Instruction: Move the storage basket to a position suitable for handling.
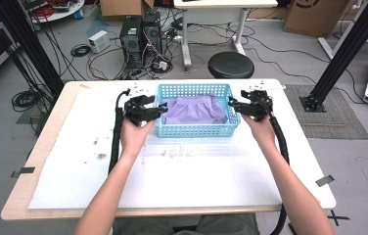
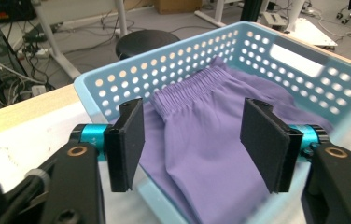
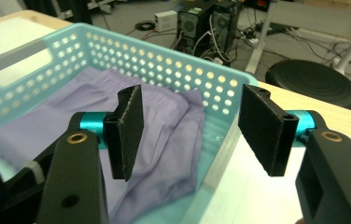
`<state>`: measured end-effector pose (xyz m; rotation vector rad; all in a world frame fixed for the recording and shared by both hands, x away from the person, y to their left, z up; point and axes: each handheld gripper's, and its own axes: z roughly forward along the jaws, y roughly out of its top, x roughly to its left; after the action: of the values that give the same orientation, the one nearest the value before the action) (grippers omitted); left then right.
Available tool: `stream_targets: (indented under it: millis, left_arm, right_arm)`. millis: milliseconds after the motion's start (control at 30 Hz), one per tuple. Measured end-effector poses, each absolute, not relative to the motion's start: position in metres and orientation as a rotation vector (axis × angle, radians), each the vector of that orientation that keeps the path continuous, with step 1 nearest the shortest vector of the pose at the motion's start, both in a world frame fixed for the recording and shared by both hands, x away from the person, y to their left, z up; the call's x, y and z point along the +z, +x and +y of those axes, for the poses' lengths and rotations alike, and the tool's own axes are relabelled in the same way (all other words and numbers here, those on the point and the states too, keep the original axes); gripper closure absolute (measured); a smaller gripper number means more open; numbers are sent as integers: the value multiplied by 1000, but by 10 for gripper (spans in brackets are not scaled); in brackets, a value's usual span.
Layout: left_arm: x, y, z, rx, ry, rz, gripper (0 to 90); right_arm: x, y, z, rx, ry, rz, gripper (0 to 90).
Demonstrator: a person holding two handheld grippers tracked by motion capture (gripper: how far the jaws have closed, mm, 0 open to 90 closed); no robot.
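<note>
High view: light blue perforated basket [image 1: 195,128] at the far middle of the white-covered worktop [image 1: 172,171], folded purple garment [image 1: 194,110] lying inside it. Left gripper [image 1: 161,108] at the basket's left end wall, right gripper [image 1: 232,103] at its right end wall, each held in a hand reaching in from below. Black stool [image 1: 230,64] on the floor beyond the worktop.

Left gripper view: fingers [image 2: 126,142] spread wide, pinching nothing. Basket rim low between them, purple garment [image 2: 211,149] beyond, its gathered waistband toward the far wall, untouched.

Right gripper view: fingers [image 3: 125,135] likewise spread wide and empty. Basket's end wall [image 3: 220,135] between them; garment [image 3: 164,140] mostly behind and below the left-hand finger, inside the basket, not touching either finger.
</note>
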<state>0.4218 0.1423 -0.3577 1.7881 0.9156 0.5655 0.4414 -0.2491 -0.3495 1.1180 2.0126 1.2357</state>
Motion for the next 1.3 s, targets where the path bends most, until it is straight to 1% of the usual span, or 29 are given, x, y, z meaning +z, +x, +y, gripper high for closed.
stream_targets:
  millis: [167,300,400,500,667,800,900,1033,1300]
  left_arm:
    - [-369,394,149,545,1804,870,376]
    - [-379,371,152,518,1809,833,347]
    - [-387,355,155,512,1826,814,330]
    - [-393,341,161,495,1827,799,316]
    - [-398,325,168,510,1807,770,311]
    - [-402,317,171,515,1810,763,309]
    - [-407,313,170,541,1826,752,309]
    - [-411,313,171,544,1829,754,309]
    - [-413,312,169,552,1836,749,309]
  right_arm:
    - [-357,414,-263,1275,1073,2027,386]
    - [-364,392,-271,1323,1048,2029,362]
    - [-368,379,-272,1315,1034,2059,316]
    - [-373,363,-271,1322,995,2044,327]
    - [-386,344,-274,1354,988,2039,323]
    - [-395,339,-275,1321,981,2067,319]
    - [-402,336,-278,1313,991,2059,316]
    - [-411,333,-283,1294,1007,2052,313]
    - [-416,332,-283,1279,1015,2051,309]
